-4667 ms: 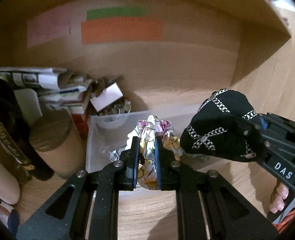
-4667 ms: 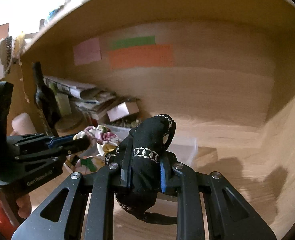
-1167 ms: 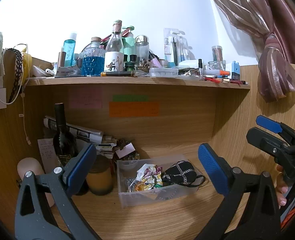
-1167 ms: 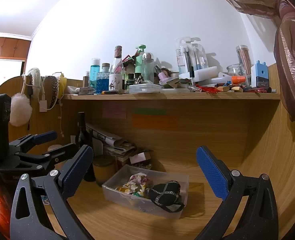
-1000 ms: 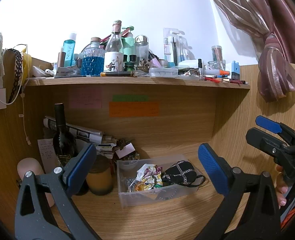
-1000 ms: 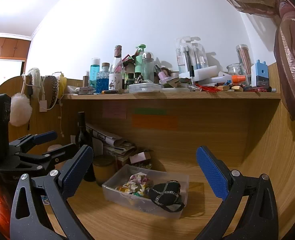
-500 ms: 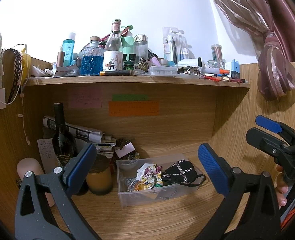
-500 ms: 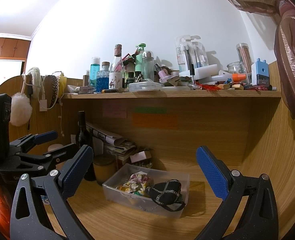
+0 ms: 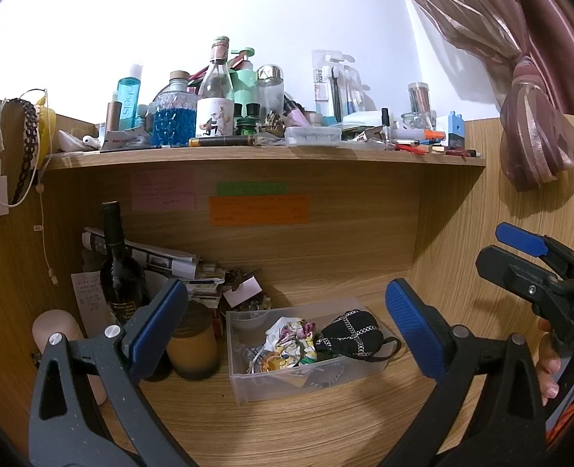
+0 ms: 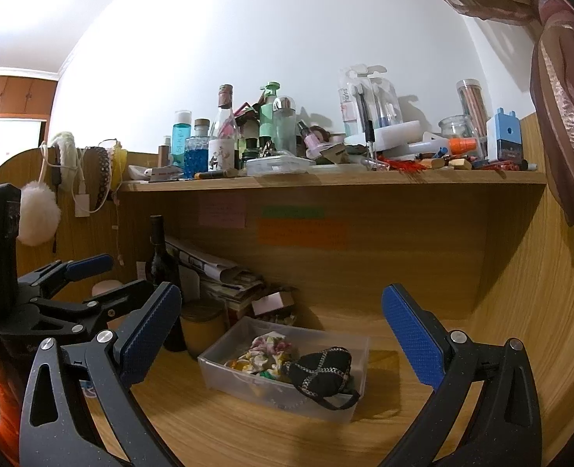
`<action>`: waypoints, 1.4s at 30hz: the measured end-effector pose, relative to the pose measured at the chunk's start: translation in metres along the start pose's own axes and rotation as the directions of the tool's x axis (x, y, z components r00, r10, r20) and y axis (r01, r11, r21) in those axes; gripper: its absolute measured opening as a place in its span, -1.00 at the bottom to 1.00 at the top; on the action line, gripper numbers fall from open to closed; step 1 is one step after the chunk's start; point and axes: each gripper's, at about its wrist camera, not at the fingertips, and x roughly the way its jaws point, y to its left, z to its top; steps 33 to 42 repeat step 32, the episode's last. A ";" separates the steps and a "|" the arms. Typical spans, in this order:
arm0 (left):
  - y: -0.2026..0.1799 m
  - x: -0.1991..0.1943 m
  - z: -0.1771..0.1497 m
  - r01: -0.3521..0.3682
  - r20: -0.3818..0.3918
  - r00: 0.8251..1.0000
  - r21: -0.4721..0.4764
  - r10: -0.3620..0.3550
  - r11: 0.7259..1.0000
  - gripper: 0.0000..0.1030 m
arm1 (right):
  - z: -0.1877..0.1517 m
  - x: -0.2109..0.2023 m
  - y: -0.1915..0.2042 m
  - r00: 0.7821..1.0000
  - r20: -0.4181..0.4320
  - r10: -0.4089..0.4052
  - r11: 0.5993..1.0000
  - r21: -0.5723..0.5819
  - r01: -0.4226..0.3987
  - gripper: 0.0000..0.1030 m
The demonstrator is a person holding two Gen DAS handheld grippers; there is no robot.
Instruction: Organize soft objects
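Both grippers hung well back from the alcove, each with its blue-padded fingers spread wide and nothing between them: the left gripper [image 9: 287, 330] and the right gripper [image 10: 281, 334]. The clear plastic bin [image 9: 248, 383] sat on the wooden desk [image 9: 326, 428] under the cluttered shelf [image 9: 263, 153]. Inside it the floral fabric bundle [image 9: 289, 336] lay on the left and the black pouch [image 9: 349, 334] just beside it on the right, its strap looping over the bin's front right rim.

Bare desk stretched in front of the bin and to its right as far as the side panel [image 9: 442, 233]. On the left the bin was hemmed in by a brown jar [image 9: 191, 348], a dark wine bottle [image 9: 117, 272] and stacked papers [image 9: 162, 260].

The right wrist view alone showed a white pom-pom [image 10: 37, 214] hanging on the left wall, and the left gripper side-on. The left wrist view showed the right gripper at its right edge, with fingertips of the person's hand [image 9: 550, 373] below it.
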 end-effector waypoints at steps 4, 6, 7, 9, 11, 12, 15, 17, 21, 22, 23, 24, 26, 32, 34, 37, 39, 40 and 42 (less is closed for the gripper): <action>0.001 0.000 0.000 0.002 -0.001 1.000 -0.003 -0.002 1.000 1.00 | 0.000 0.000 -0.002 1.000 -0.001 0.002 1.000 0.002 -0.002 1.00; 0.001 0.000 0.000 0.005 0.001 1.000 -0.003 -0.005 1.000 1.00 | 0.000 0.000 -0.002 1.000 -0.002 0.001 1.000 0.002 -0.001 1.00; 0.001 0.000 0.000 0.005 0.001 1.000 -0.002 -0.005 1.000 1.00 | 0.000 0.000 -0.001 1.000 -0.001 0.000 1.000 0.002 0.000 1.00; 0.001 0.001 0.000 0.011 -0.002 1.000 -0.001 -0.011 1.000 1.00 | 0.000 0.000 -0.001 1.000 -0.001 0.000 1.000 0.002 0.000 1.00; 0.001 0.003 0.000 0.022 -0.010 1.000 -0.002 -0.022 1.000 1.00 | 0.000 0.001 -0.001 1.000 -0.004 -0.002 1.000 0.003 0.002 1.00; 0.001 0.004 -0.001 0.025 -0.013 1.000 -0.004 -0.025 1.000 1.00 | 0.000 0.001 -0.002 1.000 -0.005 -0.001 1.000 0.004 0.001 1.00; 0.000 0.005 -0.001 0.022 -0.016 1.000 -0.008 -0.022 1.000 1.00 | -0.001 0.002 -0.004 1.000 -0.010 0.004 1.000 0.007 -0.004 1.00; 0.000 0.006 -0.001 0.024 -0.019 1.000 -0.012 -0.024 1.000 1.00 | -0.002 0.003 -0.005 1.000 -0.013 0.008 1.000 0.009 -0.007 1.00; 0.000 0.006 -0.001 0.024 -0.020 1.000 -0.013 -0.024 1.000 1.00 | -0.003 0.005 -0.007 1.000 -0.018 0.014 1.000 0.009 -0.014 1.00; 0.001 0.006 -0.001 0.025 -0.019 0.999 -0.013 -0.025 1.000 1.00 | -0.003 0.006 -0.007 1.000 -0.020 0.014 1.000 0.010 -0.014 1.00; 0.001 0.006 0.000 0.024 -0.019 1.000 -0.013 -0.024 1.000 1.00 | -0.004 0.006 -0.007 1.000 -0.021 0.016 1.000 0.010 -0.015 1.00; 0.001 0.006 -0.001 0.025 -0.019 0.999 -0.012 -0.025 1.000 1.00 | -0.004 0.007 -0.008 1.000 -0.022 0.018 1.000 0.011 -0.018 1.00; 0.002 0.006 -0.001 0.026 -0.019 0.999 -0.012 -0.026 1.000 1.00 | -0.005 0.008 -0.008 1.000 -0.024 0.019 1.000 0.012 -0.019 1.00; 0.003 0.010 -0.001 0.018 -0.026 0.999 -0.019 -0.019 1.000 1.00 | -0.008 0.012 -0.012 0.999 -0.038 0.029 0.999 0.022 -0.028 1.00; 0.003 0.010 -0.001 0.018 -0.026 0.999 -0.019 -0.019 1.000 1.00 | -0.008 0.012 -0.012 0.999 -0.038 0.029 0.999 0.022 -0.028 1.00; 0.003 0.010 -0.001 0.018 -0.026 0.999 -0.019 -0.019 1.000 1.00 | -0.008 0.012 -0.012 0.999 -0.038 0.029 0.999 0.022 -0.028 1.00; 0.003 0.010 -0.001 0.018 -0.026 0.999 -0.019 -0.019 1.000 1.00 | -0.008 0.012 -0.012 0.999 -0.038 0.029 0.999 0.022 -0.028 1.00; 0.003 0.010 -0.001 0.018 -0.026 0.999 -0.019 -0.019 1.000 1.00 | -0.008 0.012 -0.012 0.999 -0.038 0.029 0.999 0.022 -0.028 1.00; 0.003 0.010 -0.001 0.018 -0.026 0.999 -0.019 -0.019 1.000 1.00 | -0.008 0.012 -0.012 0.999 -0.038 0.029 0.999 0.022 -0.028 1.00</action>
